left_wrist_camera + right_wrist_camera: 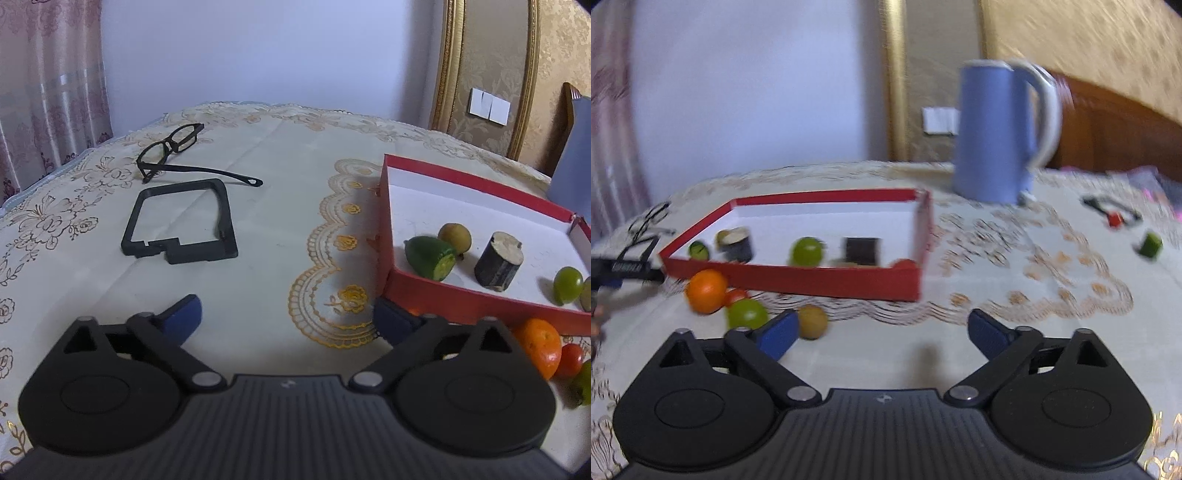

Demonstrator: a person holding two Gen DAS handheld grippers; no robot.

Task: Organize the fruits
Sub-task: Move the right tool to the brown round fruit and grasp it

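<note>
Both pairs of jaws are spread wide and nothing is held in either. Taken from the left, the left gripper (288, 314) is seen low over the embroidered tablecloth (258, 206), with black glasses (173, 146) and a black frame (181, 221) lying well beyond it and the red box (480, 295) off to its right. Inside the box, a cut green fruit (430, 256), a small yellow-brown fruit (454, 238), a dark cylinder piece (498, 264) and a green grape (567, 284) are already placed.

Further right, the right gripper (881, 332) is held just short of the loose fruit that lies outside the box's near wall: an orange (706, 290), a small red fruit (735, 295), a green round fruit (748, 314) and a yellow-brown round fruit (812, 321), which sits just beside the gripper's left finger. A blue kettle (997, 133) stands behind the box, and a green piece (1150, 243) lies well apart at the far right. This view is blurred, so finer detail cannot be told.

The next pick is judged to be the yellow-brown fruit. It should be centred between the open fingers before closing, gripped gently across its widest part so that it is not squeezed out sideways, then lifted clear of the red wall and set down on a bare patch of the white floor.
</note>
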